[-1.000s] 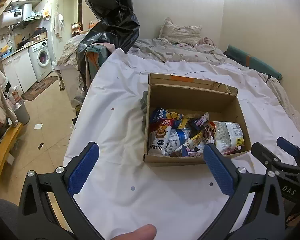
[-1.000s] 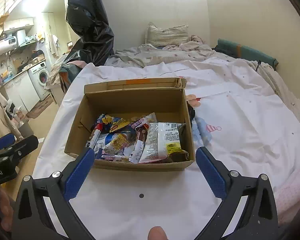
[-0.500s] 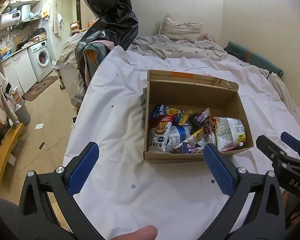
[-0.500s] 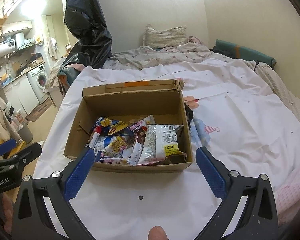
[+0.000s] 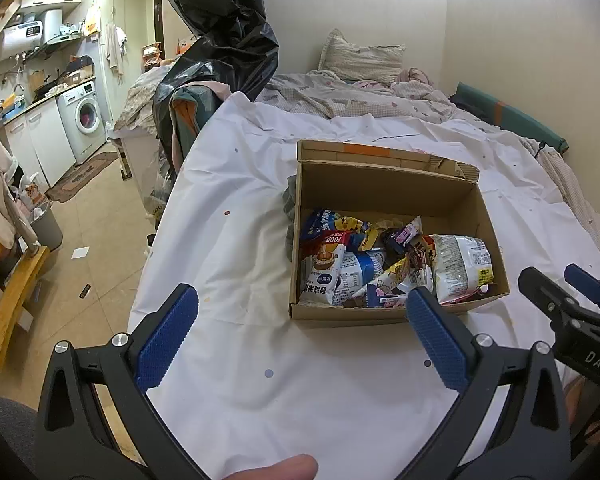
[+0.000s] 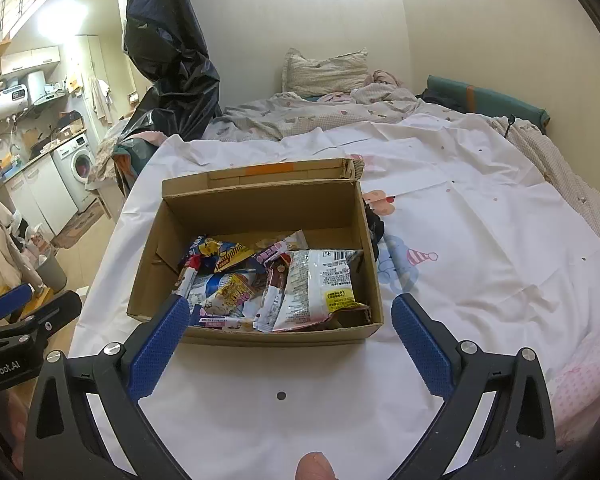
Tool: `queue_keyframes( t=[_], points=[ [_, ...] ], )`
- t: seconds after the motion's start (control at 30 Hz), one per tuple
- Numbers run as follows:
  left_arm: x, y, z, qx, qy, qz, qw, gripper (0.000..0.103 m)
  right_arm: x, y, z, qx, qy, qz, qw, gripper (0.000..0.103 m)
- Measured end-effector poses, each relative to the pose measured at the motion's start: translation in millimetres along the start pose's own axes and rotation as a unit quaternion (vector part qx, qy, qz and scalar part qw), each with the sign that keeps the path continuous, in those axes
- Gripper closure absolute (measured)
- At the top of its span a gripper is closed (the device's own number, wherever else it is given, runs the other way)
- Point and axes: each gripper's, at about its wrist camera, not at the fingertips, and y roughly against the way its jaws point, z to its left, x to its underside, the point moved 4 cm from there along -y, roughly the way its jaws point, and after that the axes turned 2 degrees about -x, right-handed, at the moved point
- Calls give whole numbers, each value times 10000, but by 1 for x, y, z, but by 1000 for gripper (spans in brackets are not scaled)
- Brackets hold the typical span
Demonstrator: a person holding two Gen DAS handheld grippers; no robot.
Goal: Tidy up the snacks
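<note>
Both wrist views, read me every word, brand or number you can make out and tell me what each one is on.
"DAS": on the right gripper body, seen in the left wrist view.
"GenRobot.AI": on the left gripper body, first letter cut off at the frame edge.
"FOOD": on a red-topped snack packet in the cardboard box.
Other snack wrappers' print, the yellow label and the water heater display: too small or blurred.

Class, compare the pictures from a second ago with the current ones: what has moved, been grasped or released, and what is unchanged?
Little changed. Both grippers drew back slightly from the cardboard box, which sits a touch farther ahead in each view. The left gripper and right gripper stay open and empty; nothing was grasped or released. The snack packets lie as before inside the box on the white sheet.
</note>
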Motion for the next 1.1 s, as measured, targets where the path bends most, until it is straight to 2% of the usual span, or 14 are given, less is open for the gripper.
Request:
queue_keyframes(
  t=[1.1],
  points=[
    [3, -1, 2, -35, 61, 48, 10000, 0, 2, 2, 0, 3, -18, 19, 10000, 0]
  ],
)
